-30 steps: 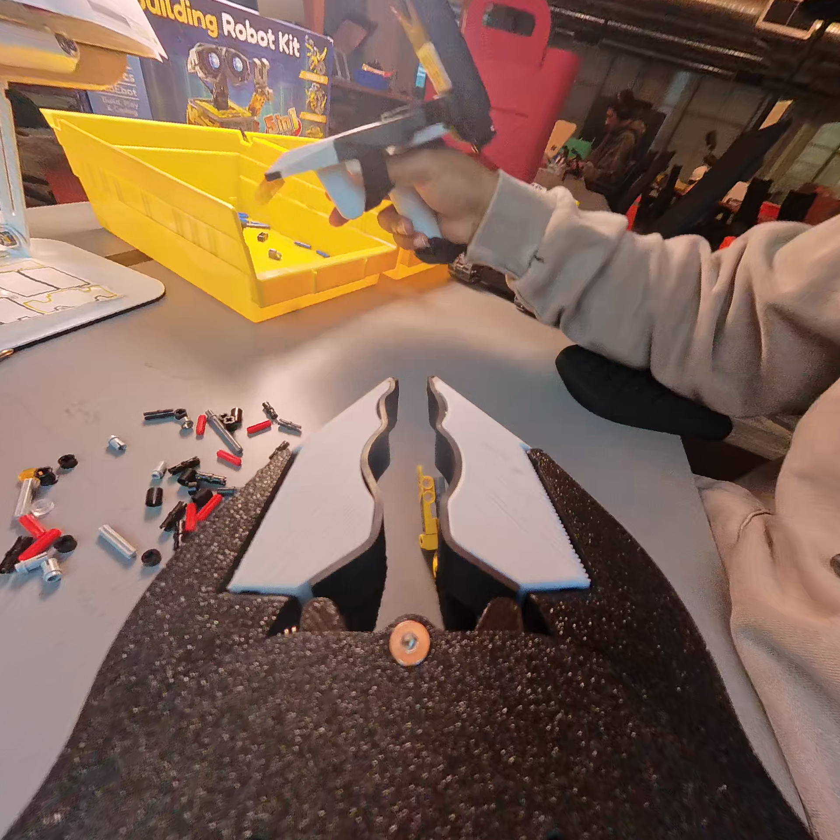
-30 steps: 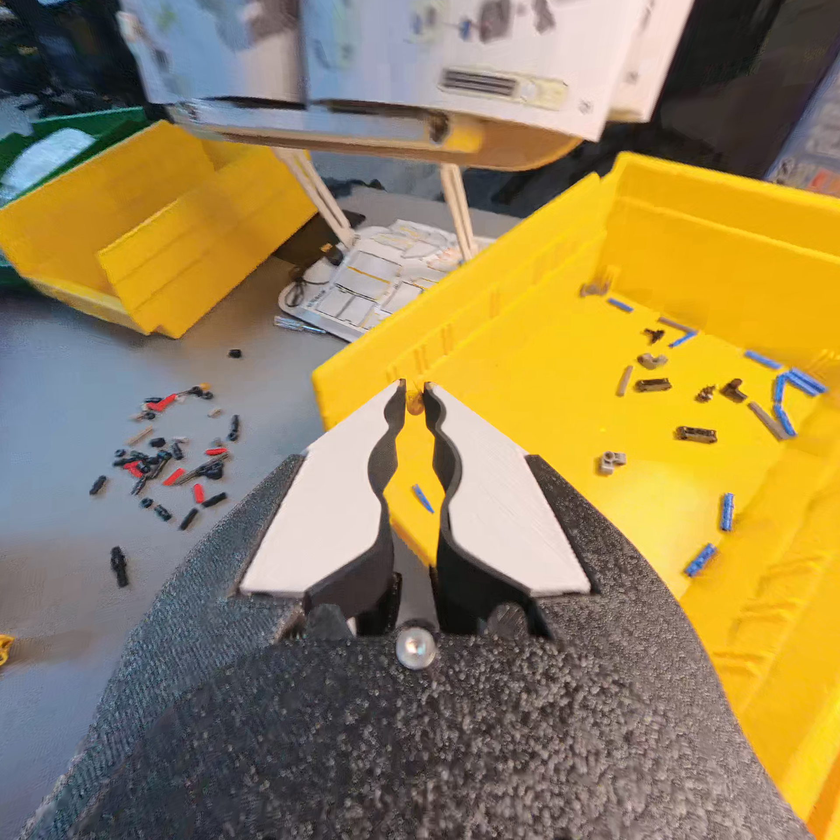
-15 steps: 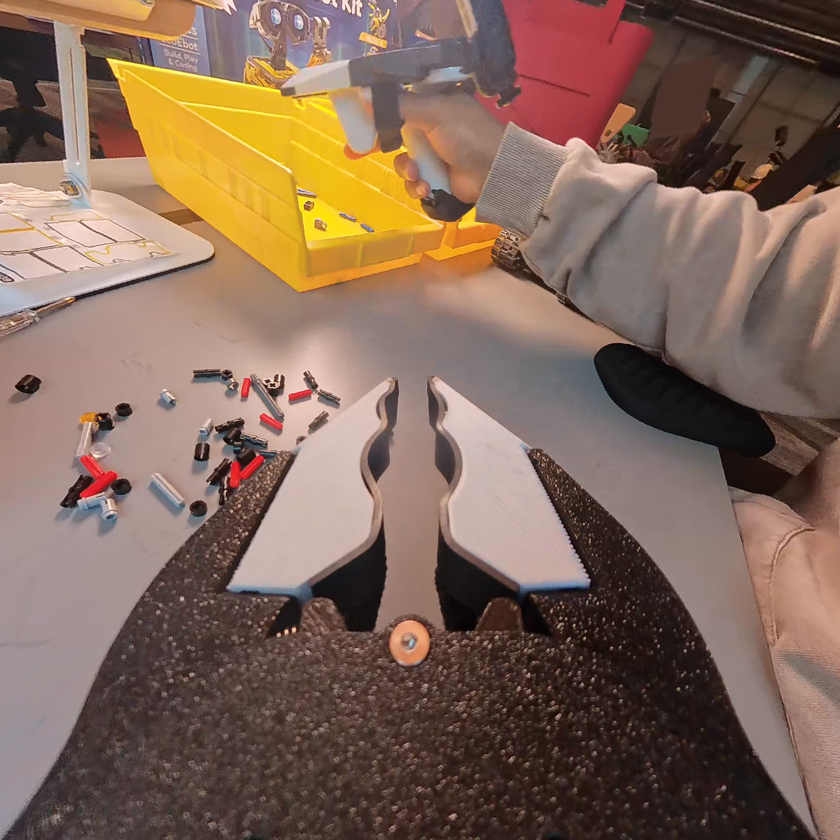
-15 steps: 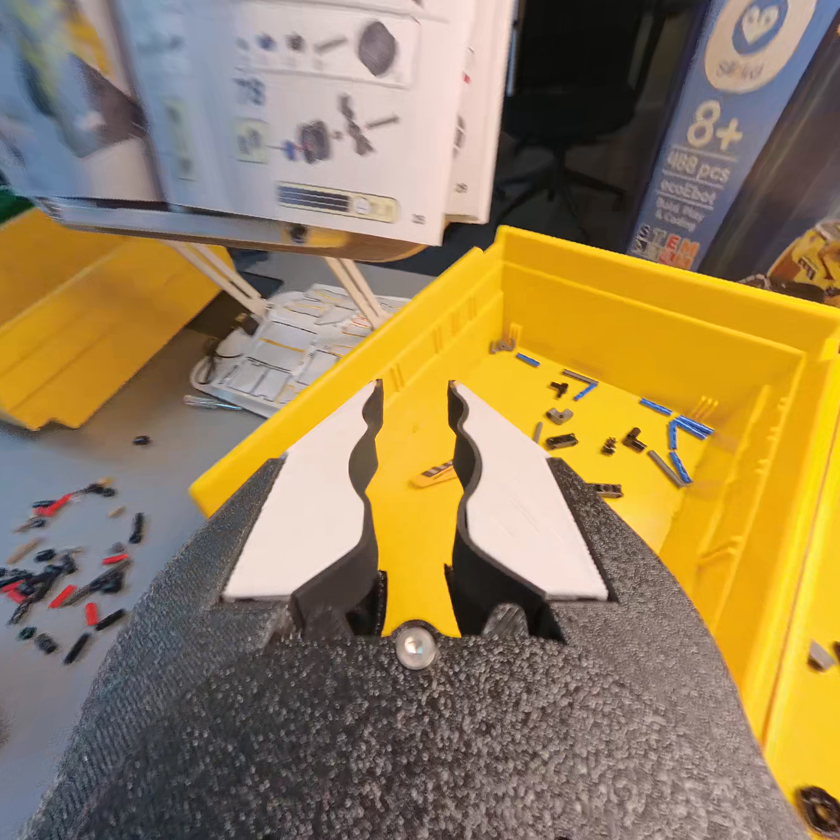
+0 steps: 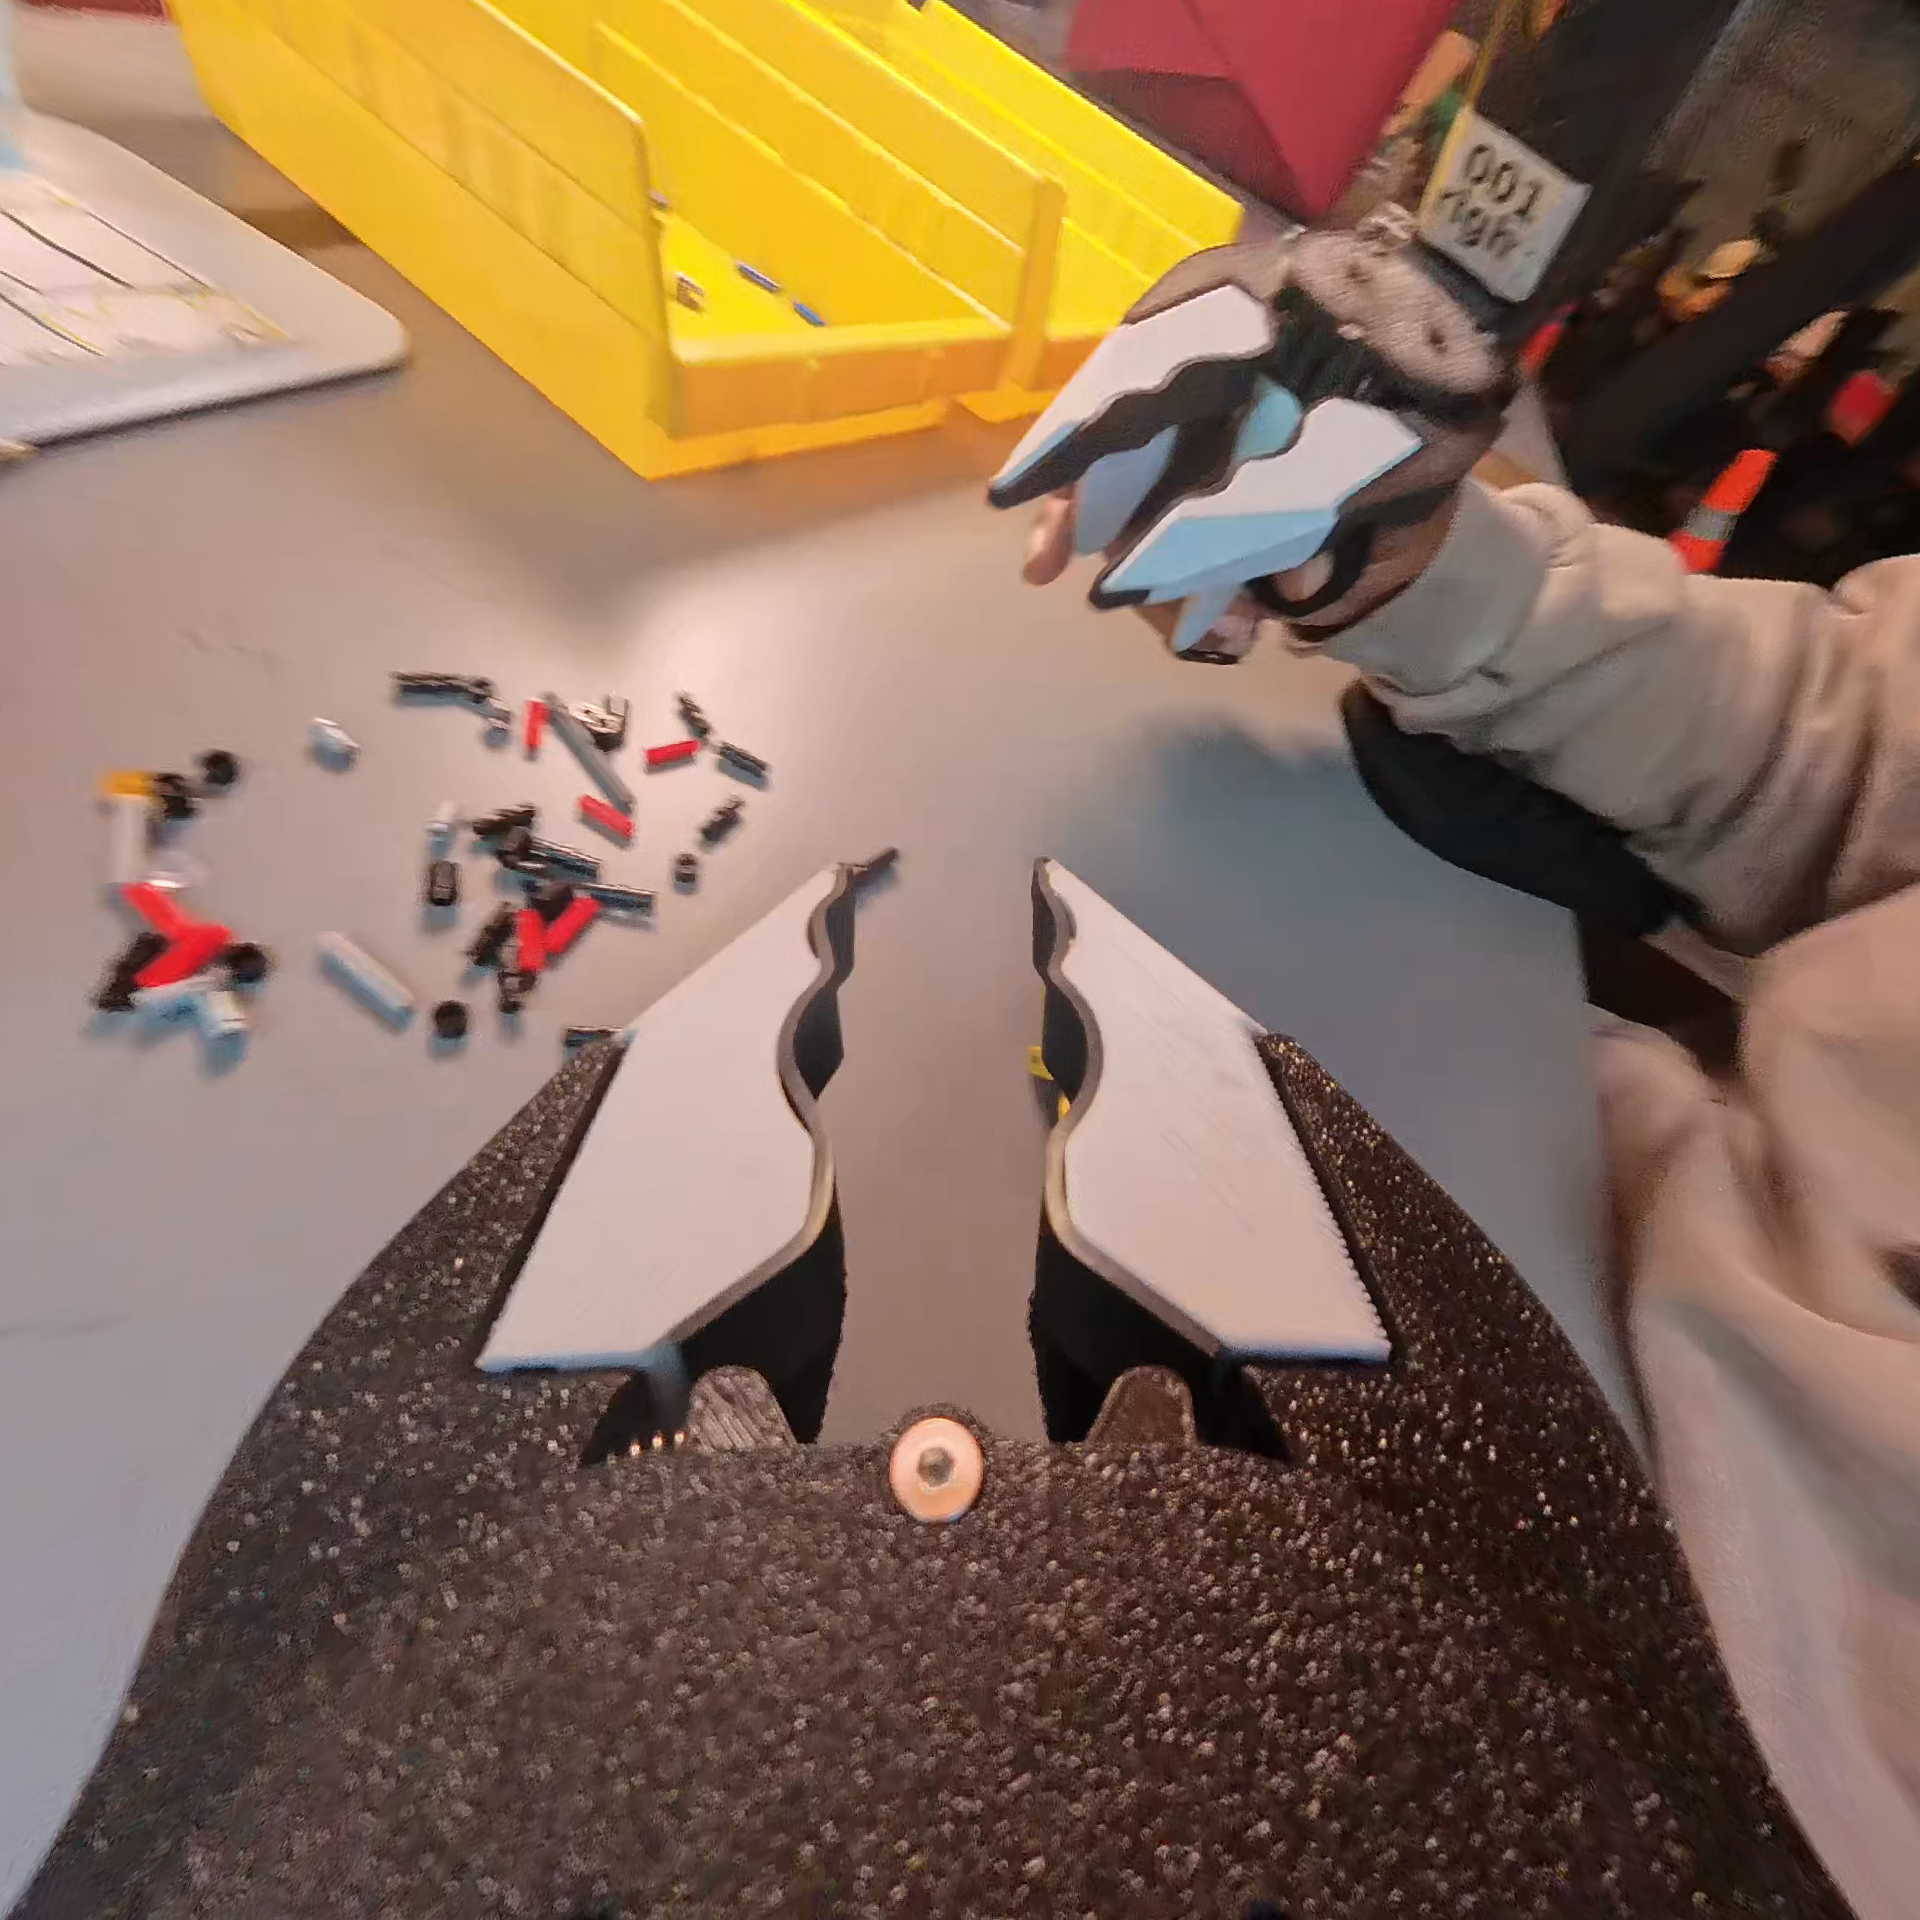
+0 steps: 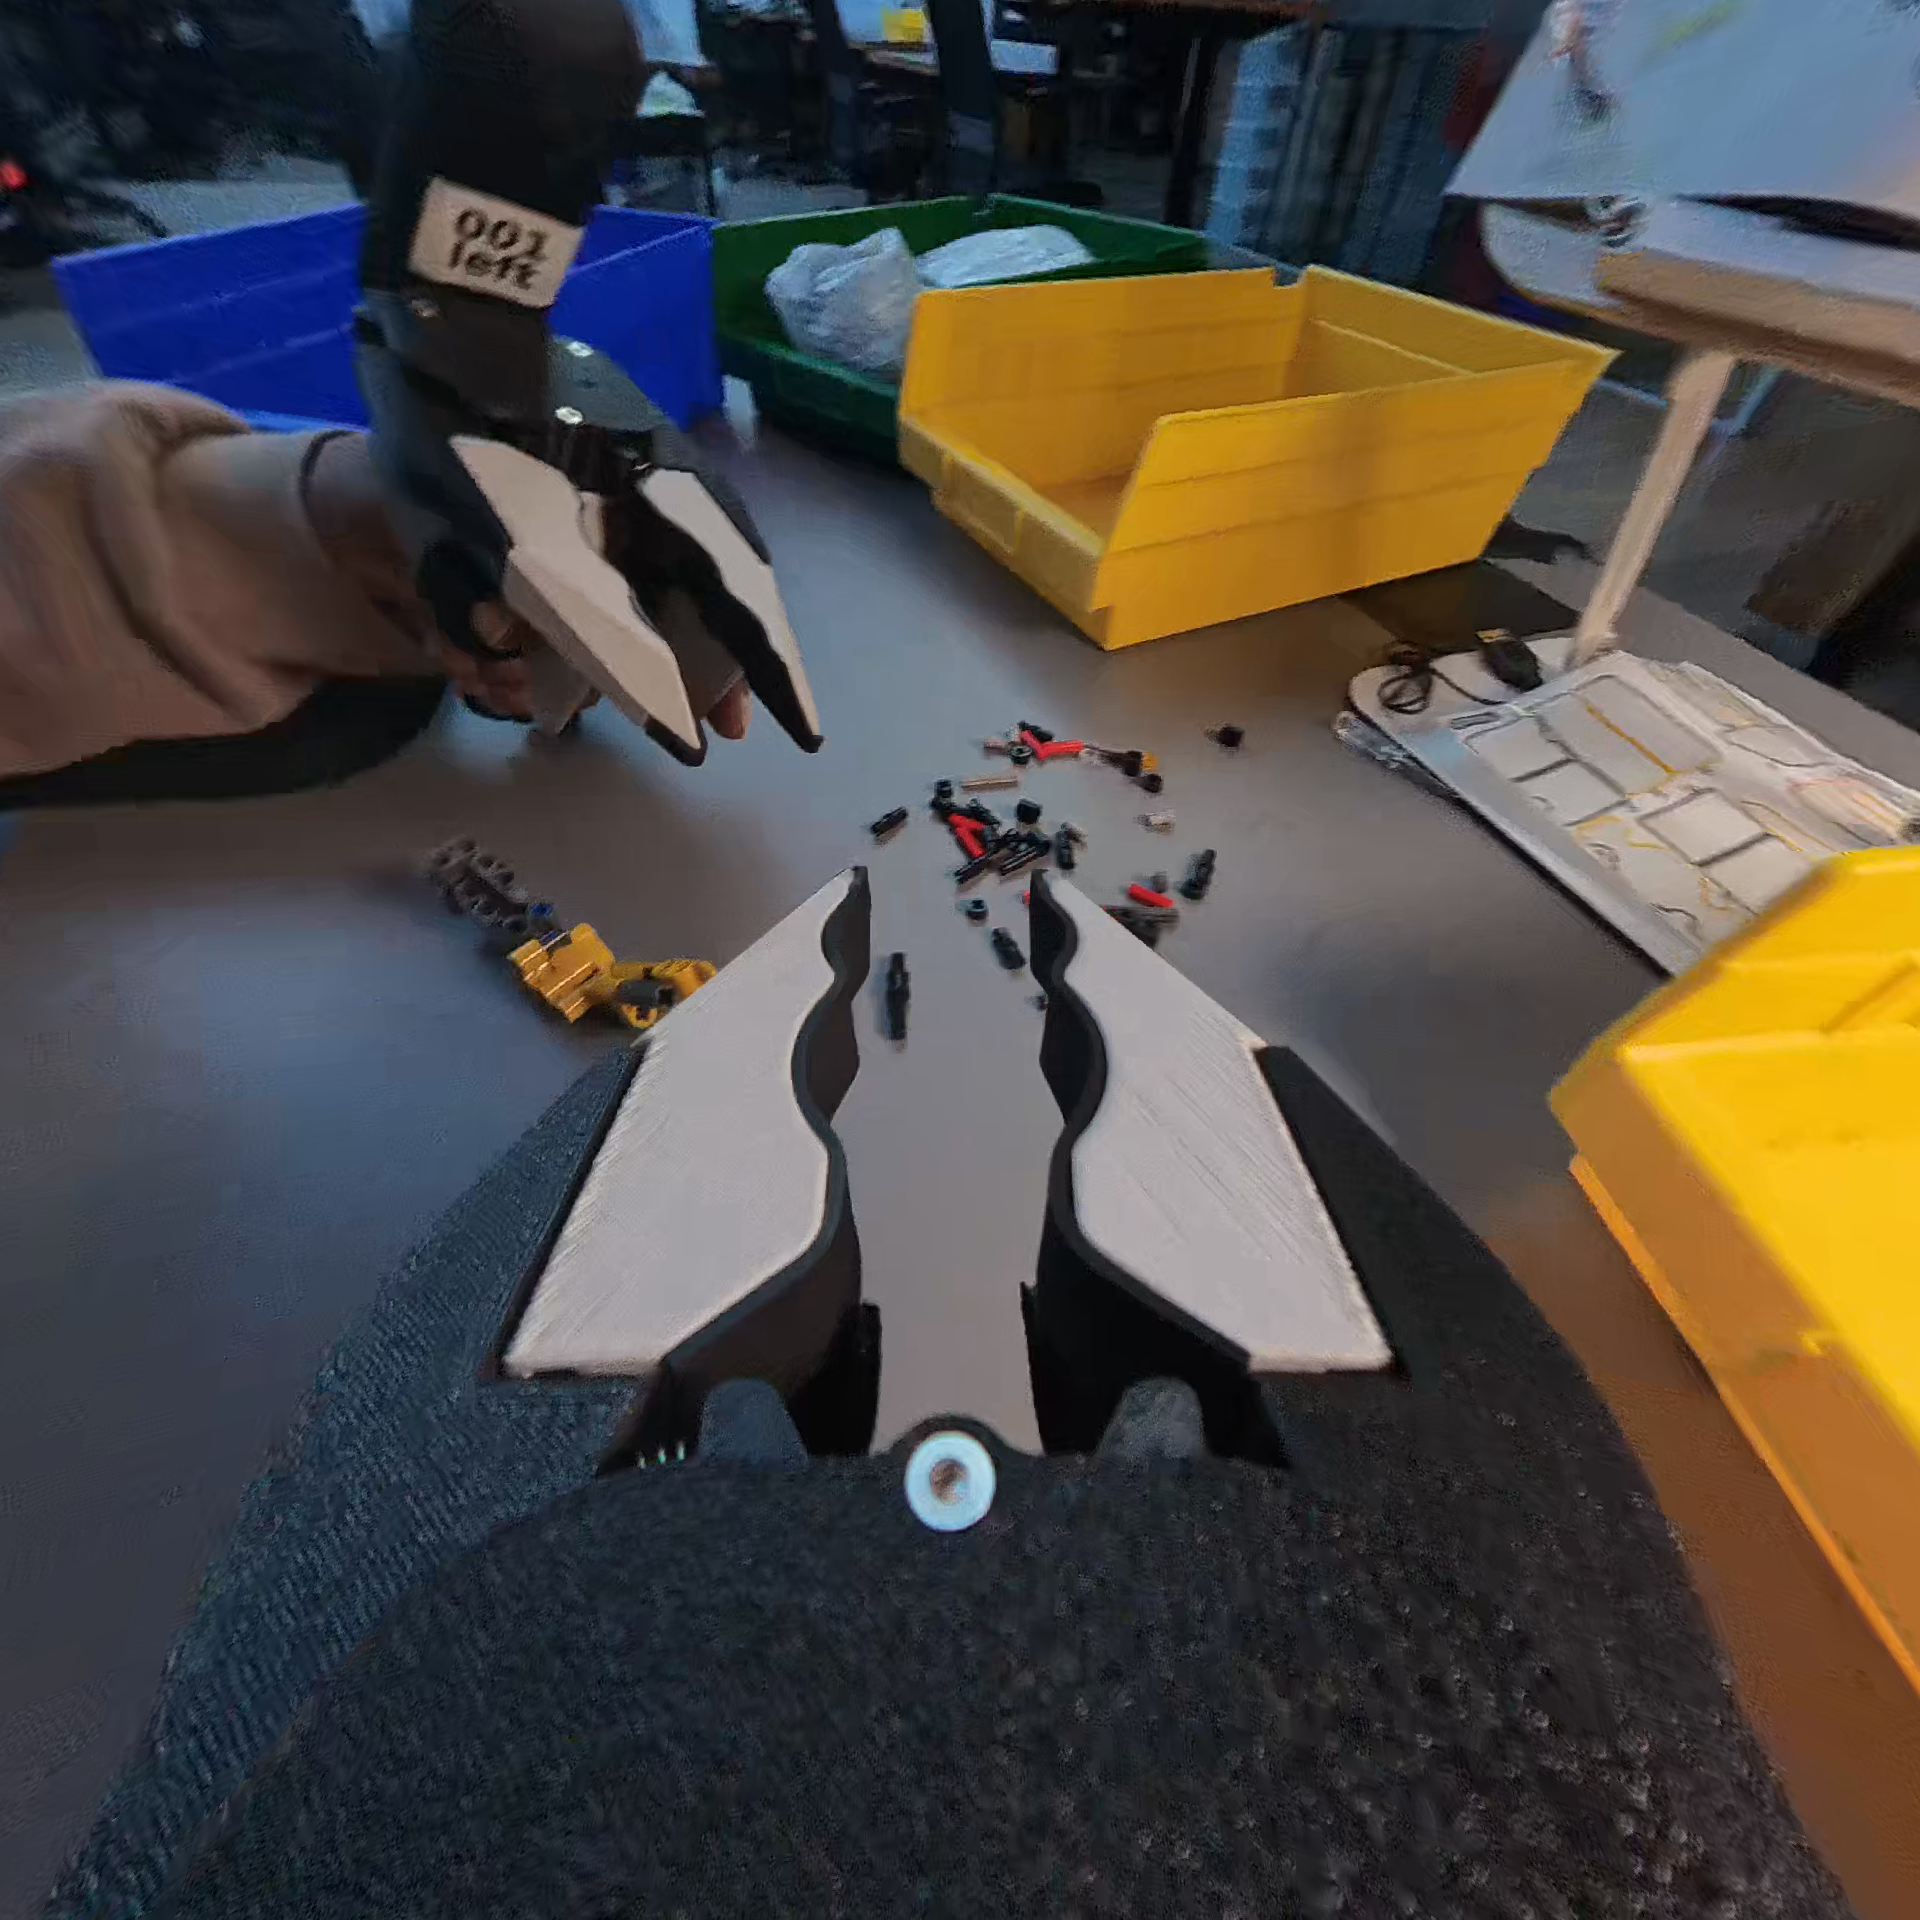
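Observation:
My left gripper point(image 5: 951, 873) is open and empty, low over the grey table point(image 5: 1039, 707), just right of a scatter of small black, red and grey parts point(image 5: 520, 862). A yellow piece point(image 5: 1039, 1070) peeks out beside its right finger. My right gripper point(image 6: 948, 883) is open and empty above the same scatter point(image 6: 1039, 821), with a small black pin point(image 6: 896, 997) lying on the table between its fingers. A yellow and black assembly point(image 6: 592, 971) lies to its left. Each gripper shows in the other's view, open: the right point(image 5: 1049, 540), the left point(image 6: 748, 743).
A yellow bin point(image 5: 831, 260) with a few small parts stands behind the scatter. Another yellow bin point(image 6: 1226, 468), a green bin point(image 6: 831, 353) and a blue bin point(image 6: 208, 301) stand at the far side. A white sheet board point(image 6: 1662, 790) and a stand leg point(image 6: 1652, 540) are on the right. Left tips to right tips: about 10 cm. The left tips stand about 7 cm off the yellow piece point(image 5: 1039, 1070).
My right gripper let a small yellow piece go into the yellow bin, then swung back over the table to the scatter. Both grippers have opened wider.

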Demonstrator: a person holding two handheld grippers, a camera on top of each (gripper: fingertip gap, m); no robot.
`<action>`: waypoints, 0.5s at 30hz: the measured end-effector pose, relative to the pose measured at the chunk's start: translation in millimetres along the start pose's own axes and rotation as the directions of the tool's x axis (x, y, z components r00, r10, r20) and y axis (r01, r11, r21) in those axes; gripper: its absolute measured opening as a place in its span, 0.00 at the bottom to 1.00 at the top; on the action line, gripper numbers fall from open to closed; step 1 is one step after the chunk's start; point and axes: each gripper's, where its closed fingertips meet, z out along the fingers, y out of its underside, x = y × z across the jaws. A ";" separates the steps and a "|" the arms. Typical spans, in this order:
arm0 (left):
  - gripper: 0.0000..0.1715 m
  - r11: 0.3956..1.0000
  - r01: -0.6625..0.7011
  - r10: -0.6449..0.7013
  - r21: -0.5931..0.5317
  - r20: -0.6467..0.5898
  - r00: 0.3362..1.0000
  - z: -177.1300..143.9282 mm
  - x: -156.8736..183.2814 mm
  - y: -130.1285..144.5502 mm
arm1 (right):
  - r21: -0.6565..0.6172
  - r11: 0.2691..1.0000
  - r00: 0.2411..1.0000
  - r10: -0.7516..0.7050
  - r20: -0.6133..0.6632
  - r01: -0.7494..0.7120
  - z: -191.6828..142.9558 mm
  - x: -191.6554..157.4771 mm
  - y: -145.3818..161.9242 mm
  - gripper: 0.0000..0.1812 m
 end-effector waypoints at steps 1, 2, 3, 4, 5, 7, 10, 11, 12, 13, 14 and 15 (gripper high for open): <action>0.21 1.000 0.015 -0.016 -0.027 -0.046 0.999 3.2 6.9 5.1 | -0.020 1.000 0.999 -0.007 0.054 0.008 5.0 -13.1 5.9 0.16; 0.22 0.998 0.007 -0.011 -0.059 -0.070 0.997 7.0 12.1 10.8 | -0.041 0.999 0.993 -0.013 0.117 0.018 8.8 -27.5 11.2 0.16; 0.23 0.996 -0.017 0.009 -0.093 -0.080 0.997 10.9 16.0 17.0 | -0.050 0.998 0.986 -0.028 0.166 0.037 11.3 -39.4 15.4 0.16; 0.24 0.991 -0.045 0.034 -0.128 -0.087 0.996 14.6 19.8 23.6 | -0.059 0.997 0.980 -0.044 0.192 0.056 13.3 -47.6 19.4 0.16; 0.24 0.983 -0.071 0.054 -0.167 -0.101 0.993 18.1 24.4 31.0 | -0.071 0.995 0.976 -0.053 0.213 0.070 14.8 -54.3 23.8 0.16; 0.26 0.962 -0.106 0.074 -0.251 -0.134 0.988 23.8 34.2 46.4 | -0.108 0.989 0.966 -0.071 0.248 0.101 16.7 -65.7 32.1 0.16; 0.24 0.936 -0.143 0.108 -0.321 -0.125 0.986 28.3 38.1 59.0 | -0.160 0.972 0.959 -0.132 0.250 0.175 19.6 -71.6 43.2 0.16; 0.20 0.938 -0.141 0.108 -0.316 -0.122 0.987 28.6 38.6 57.5 | -0.163 0.971 0.957 -0.130 0.259 0.176 20.2 -74.5 44.4 0.16; 0.14 0.941 -0.144 0.114 -0.307 -0.112 0.987 28.4 37.4 55.7 | -0.166 0.971 0.956 -0.125 0.265 0.173 20.7 -76.6 44.7 0.16; 0.10 0.943 -0.147 0.119 -0.298 -0.110 0.987 28.0 37.0 54.2 | -0.167 0.971 0.957 -0.123 0.262 0.170 21.5 -77.2 44.2 0.16; 0.09 0.945 -0.150 0.125 -0.291 -0.102 0.987 27.9 35.5 53.1 | -0.168 0.973 0.960 -0.113 0.255 0.159 22.6 -77.0 43.3 0.16; 0.09 0.947 -0.154 0.133 -0.283 -0.091 0.987 28.1 33.7 51.5 | -0.172 0.975 0.963 -0.094 0.253 0.140 23.6 -77.5 42.8 0.16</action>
